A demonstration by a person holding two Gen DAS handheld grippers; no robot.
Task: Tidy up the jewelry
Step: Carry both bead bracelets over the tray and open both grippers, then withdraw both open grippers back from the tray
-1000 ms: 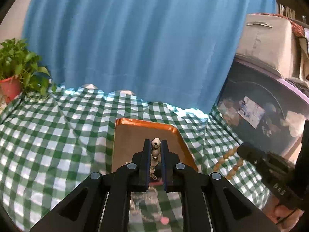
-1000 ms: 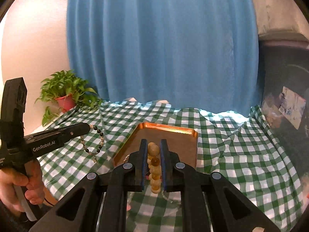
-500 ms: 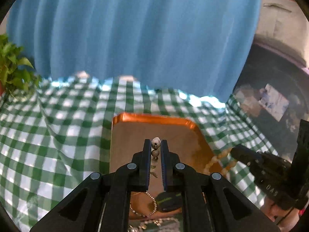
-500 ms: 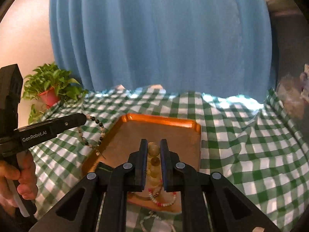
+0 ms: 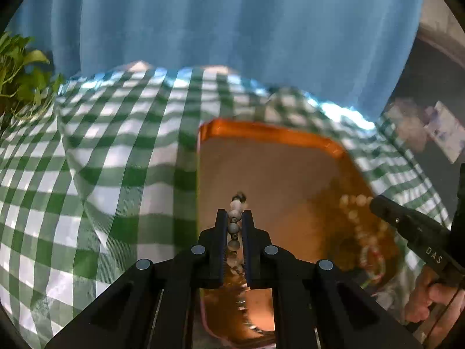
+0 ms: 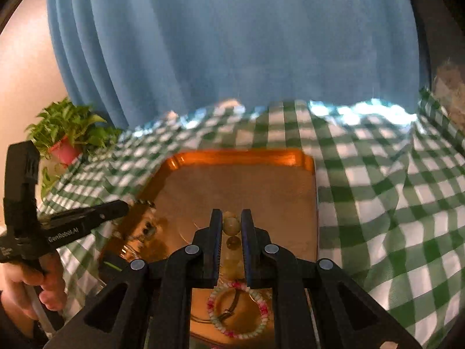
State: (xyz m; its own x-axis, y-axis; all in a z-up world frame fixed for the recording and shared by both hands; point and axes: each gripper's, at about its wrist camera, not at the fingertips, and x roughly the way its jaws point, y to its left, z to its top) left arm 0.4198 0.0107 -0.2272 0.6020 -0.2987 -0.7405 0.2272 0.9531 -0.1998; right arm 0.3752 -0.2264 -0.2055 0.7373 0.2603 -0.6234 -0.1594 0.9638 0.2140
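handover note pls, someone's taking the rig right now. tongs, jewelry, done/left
Left tongs: shut on the grey bead strand, held above the orange tray.
Right tongs: shut on the tan bead bracelet, also above the tray.
Done: pink-and-white bracelet lies in the tray's near end.
Left: lower both strands into the tray and release, probably on the bare far half.

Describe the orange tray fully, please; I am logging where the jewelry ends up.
The orange tray is rectangular with rounded corners, a shiny raised rim and a duller brown floor; it looks like metal or lacquer. It lies flat on the green checked cloth. A pink and pale beaded bracelet rests on its near end. Both grippers hold bead strands over it: the left gripper grey ones, the right gripper tan ones.
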